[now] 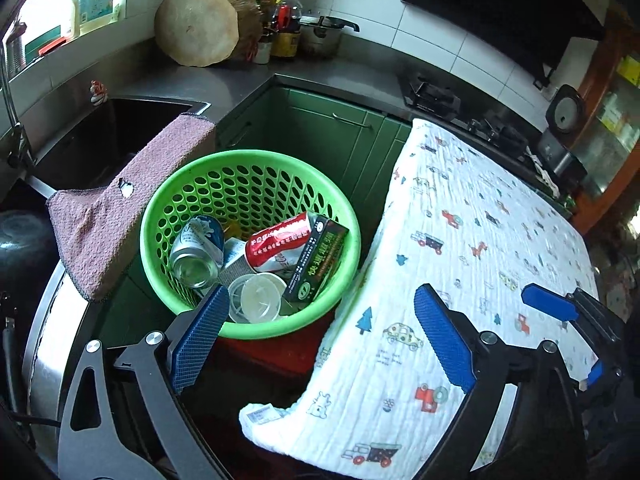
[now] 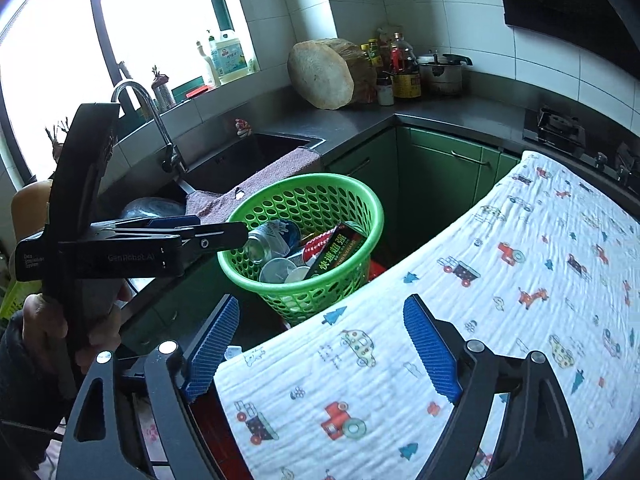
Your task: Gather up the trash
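A green perforated basket (image 1: 256,184) (image 2: 360,204) holds trash: a silver-blue can (image 1: 196,248) (image 2: 268,240), a red can (image 1: 280,246), a dark green box (image 1: 320,258) (image 2: 336,256) and clear plastic cups (image 1: 258,298) (image 2: 280,270). My left gripper (image 1: 320,340) is open and empty, just in front of the basket; it also shows in the right wrist view (image 2: 224,232), at the basket's left rim. My right gripper (image 2: 320,356) is open and empty over the table's near edge; its blue fingers (image 1: 548,302) show in the left wrist view.
A table with a white printed cloth (image 1: 460,280) (image 2: 480,300) stands right of the basket. A pink towel (image 1: 120,208) hangs over the sink edge (image 2: 256,152). A faucet (image 2: 148,112), chopping block (image 2: 320,74), bottles, a pot and a stove (image 2: 560,128) line the counter.
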Available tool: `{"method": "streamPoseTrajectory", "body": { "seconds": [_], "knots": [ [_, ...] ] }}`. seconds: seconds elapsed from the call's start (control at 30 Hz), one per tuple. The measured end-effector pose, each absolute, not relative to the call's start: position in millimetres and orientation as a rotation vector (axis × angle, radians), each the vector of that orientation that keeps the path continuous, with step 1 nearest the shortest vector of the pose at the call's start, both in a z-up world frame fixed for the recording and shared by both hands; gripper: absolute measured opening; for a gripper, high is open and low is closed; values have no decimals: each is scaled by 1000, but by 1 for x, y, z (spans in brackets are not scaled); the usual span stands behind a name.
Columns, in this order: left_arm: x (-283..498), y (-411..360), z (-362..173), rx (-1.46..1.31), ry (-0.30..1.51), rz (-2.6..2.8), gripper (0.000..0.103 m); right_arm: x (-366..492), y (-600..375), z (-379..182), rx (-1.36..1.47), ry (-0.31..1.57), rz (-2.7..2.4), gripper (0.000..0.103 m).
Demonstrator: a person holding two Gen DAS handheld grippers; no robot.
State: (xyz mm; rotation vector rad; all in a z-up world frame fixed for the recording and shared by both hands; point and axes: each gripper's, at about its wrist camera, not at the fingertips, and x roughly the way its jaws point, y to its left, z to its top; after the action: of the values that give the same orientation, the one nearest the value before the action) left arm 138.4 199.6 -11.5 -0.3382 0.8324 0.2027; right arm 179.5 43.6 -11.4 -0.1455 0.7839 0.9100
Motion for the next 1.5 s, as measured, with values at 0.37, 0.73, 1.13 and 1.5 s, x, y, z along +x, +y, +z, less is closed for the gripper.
{"method": "streamPoseTrajectory", "body": {
  "seconds": [0.37, 0.73, 1.13, 1.5],
  "knots": [
    [113, 124, 5, -226, 795, 172, 98, 138, -48, -11, -66, 770, 773, 90],
    [77, 50, 30, -89, 723, 129, 98, 93, -128, -11, 22, 765, 606, 91],
    [40, 1, 38, -32, 708, 48, 98, 41, -184, -3, 47, 724, 458, 92],
    [29, -10, 31, -55, 731, 7, 98, 27, -205, -7, 49, 727, 380, 93]
  ]
}}
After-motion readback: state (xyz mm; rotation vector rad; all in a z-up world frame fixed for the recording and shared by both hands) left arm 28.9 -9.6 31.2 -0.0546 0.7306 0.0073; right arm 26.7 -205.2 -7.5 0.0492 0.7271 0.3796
